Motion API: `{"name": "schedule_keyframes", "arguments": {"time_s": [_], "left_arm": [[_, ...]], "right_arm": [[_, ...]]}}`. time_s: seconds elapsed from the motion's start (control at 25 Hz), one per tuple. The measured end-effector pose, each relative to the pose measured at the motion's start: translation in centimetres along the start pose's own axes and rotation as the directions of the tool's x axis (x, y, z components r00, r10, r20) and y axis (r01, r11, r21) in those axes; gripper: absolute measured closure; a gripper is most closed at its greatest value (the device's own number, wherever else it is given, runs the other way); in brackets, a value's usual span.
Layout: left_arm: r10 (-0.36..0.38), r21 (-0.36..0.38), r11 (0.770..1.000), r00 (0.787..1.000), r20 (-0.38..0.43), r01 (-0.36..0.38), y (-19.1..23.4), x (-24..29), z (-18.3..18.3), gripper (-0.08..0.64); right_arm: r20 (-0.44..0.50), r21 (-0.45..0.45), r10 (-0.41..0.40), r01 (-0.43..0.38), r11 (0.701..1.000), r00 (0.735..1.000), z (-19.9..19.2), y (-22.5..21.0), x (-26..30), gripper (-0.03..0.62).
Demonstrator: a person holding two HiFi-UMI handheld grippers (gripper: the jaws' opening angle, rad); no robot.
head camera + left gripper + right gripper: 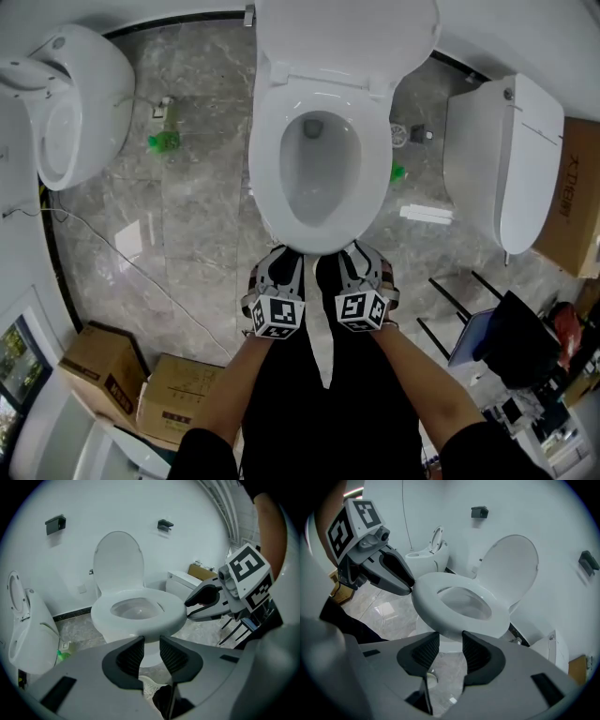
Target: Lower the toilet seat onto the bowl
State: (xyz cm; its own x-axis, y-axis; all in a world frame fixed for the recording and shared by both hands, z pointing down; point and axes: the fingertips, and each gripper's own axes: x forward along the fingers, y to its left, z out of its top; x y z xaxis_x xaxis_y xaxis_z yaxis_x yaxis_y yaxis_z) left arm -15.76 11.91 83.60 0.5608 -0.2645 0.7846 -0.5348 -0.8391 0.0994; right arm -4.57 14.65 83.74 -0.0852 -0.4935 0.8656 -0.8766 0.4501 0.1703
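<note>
Underfoot, grey veined marble floor (187,244) runs up to a plain white wall (140,508) at 12 o'clock. At the centre stands the white ceramic toilet bowl (319,173). The white oval toilet seat (267,178) lies level over its rim, and the white plastic lid (347,37) stands upright against the wall.

At 6 o'clock of the seat, the left gripper (281,255) and the right gripper (359,251) sit close side by side at its front edge. Each gripper's own view shows its ribbed black pads (131,654) parted by a narrow gap with nothing in it. The seat's edge is just beyond the tips, and whether they touch it I cannot tell.

A second white toilet (80,94) sits at 10 o'clock, and a third white toilet (506,159) stands close by at 3 o'clock. Bare floor lies widest at 8 to 9 o'clock, crossed by a thin pale cable (141,272), with a green plastic bottle (164,141) near 10. Brown cardboard boxes (108,366) crowd 7 o'clock, and black metal bars (455,300) stand at 4 o'clock
</note>
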Motion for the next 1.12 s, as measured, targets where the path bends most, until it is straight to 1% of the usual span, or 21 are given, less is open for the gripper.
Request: {"name": "schedule_keyframes", "arguments": {"time_s": [0.16, 0.32, 0.48, 0.68, 0.96, 1.12], "left_arm": [[0.007, -0.010, 1.000, 1.000, -0.001, -0.007, 0.1, 0.9, -0.9, 0.448], [0.016, -0.032, 0.999, 1.000, -0.012, -0.017, 0.0, 1.8, -2.1, 0.448], [0.027, -0.066, 0.997, 0.999, -0.033, -0.029, 0.0, 2.3, -3.2, 0.448], [0.044, -0.106, 0.993, 0.998, -0.049, -0.049, -0.2, 3.4, -4.0, 0.447], [0.046, -0.094, 0.994, 0.997, -0.066, -0.052, -0.1, 4.8, -5.6, 0.448], [0.044, -0.109, 0.993, 0.995, -0.091, -0.054, -0.3, 5.7, -6.7, 0.448]], "right_arm": [[-0.002, 0.015, -0.007, 0.007, 1.000, 1.000, -0.7, 0.3, 1.0, 0.426], [-0.011, 0.025, 0.011, -0.011, 1.000, 1.000, -1.4, 1.0, 1.9, 0.428], [-0.006, 0.004, 0.032, -0.032, 0.999, 0.999, -1.9, 1.5, 2.6, 0.430], [0.003, -0.009, 0.037, -0.037, 0.999, 0.999, -2.7, 1.5, 3.5, 0.431], [-0.002, -0.023, 0.055, -0.055, 0.998, 0.999, -3.7, 2.3, 5.1, 0.430], [-0.004, -0.025, 0.061, -0.061, 0.998, 0.998, -4.6, 2.6, 5.9, 0.430]]}}
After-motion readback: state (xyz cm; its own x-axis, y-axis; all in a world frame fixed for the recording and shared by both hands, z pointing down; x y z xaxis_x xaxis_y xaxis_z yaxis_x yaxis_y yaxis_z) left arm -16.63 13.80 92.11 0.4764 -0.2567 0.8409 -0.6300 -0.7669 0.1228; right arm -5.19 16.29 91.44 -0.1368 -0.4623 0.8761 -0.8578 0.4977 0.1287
